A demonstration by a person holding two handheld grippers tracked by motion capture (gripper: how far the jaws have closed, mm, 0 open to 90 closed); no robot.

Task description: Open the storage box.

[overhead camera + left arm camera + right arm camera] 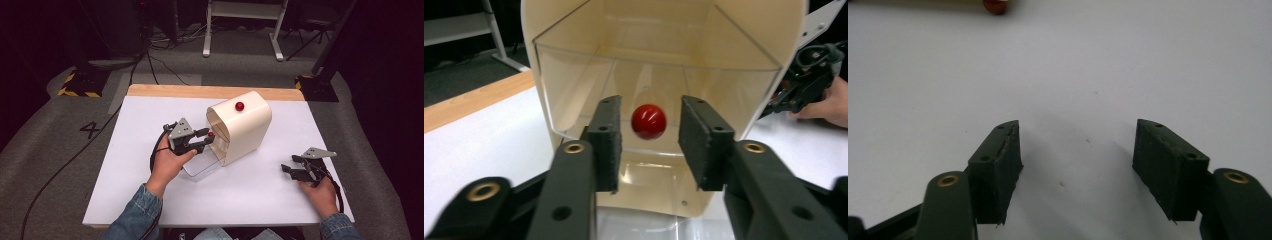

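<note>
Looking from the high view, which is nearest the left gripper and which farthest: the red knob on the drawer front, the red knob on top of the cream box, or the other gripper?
1. Drawer knob, right at the left gripper tips.
2. Top knob, up on the cream box.
3. Right gripper, far across the table's right side.

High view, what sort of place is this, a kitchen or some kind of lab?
Likely a lab or recording studio, not a kitchen: a white-topped table on grey carpet, hazard-striped stand bases beside it, cables trailing across the floor, dark surroundings.
</note>
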